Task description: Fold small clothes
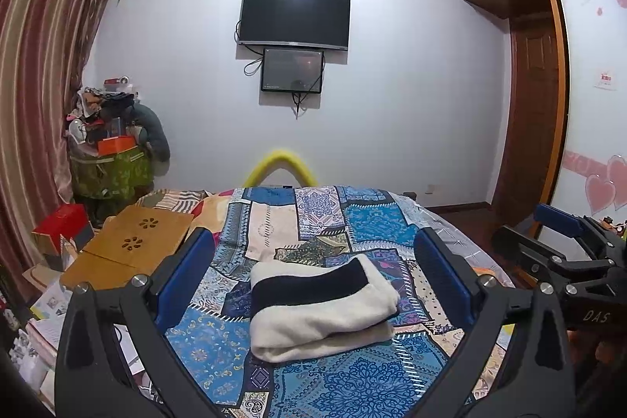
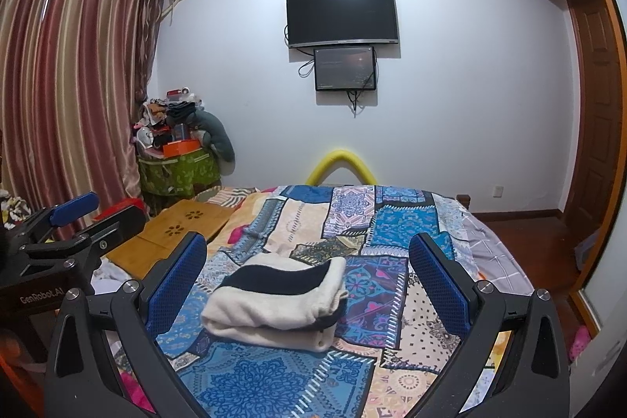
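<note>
Garment [image 1: 321, 308] lies folded on the bed [image 1: 352, 222]; both grippers [image 1: 313, 277] [image 2: 309, 277] above it, fingers released; folding appears complete.

We cannot make out what kind of garment the folded cream-and-navy cloth [image 1: 321, 308] is; its underside is hidden against the bed's patchwork cover [image 1: 352, 382]. Beyond the cloth, a yellow arch [image 1: 280, 167] rises from behind the bed's far edge, its lower ends hidden. To the cloth's right in the left wrist view, the right hand-held gripper [image 1: 548, 234] is cut off by the frame edge, one finger hidden behind the other.
</note>
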Demonstrator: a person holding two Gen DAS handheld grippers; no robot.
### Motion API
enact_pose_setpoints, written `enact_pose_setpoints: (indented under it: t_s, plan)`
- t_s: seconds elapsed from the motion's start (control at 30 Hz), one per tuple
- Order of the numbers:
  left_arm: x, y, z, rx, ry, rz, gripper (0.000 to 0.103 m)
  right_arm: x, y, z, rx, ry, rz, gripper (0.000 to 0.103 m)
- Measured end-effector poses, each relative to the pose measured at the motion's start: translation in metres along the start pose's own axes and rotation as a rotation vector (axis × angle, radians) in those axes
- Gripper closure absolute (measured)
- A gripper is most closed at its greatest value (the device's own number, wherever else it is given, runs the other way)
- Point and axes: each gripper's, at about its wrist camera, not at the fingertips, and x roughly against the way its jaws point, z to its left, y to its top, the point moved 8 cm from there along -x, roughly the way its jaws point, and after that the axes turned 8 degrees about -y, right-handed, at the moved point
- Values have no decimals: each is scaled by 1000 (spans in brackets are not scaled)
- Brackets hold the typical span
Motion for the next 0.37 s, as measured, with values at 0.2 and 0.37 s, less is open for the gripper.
enact_pose_setpoints:
  t_s: [0.2, 0.37]
  plan:
    - [1, 0, -3, 1, -13, 2, 1, 0, 0, 1, -1, 1, 1, 0]
    - [1, -1, -5, -5, -17, 7, 1, -2, -1, 0, -1, 1, 2, 0]
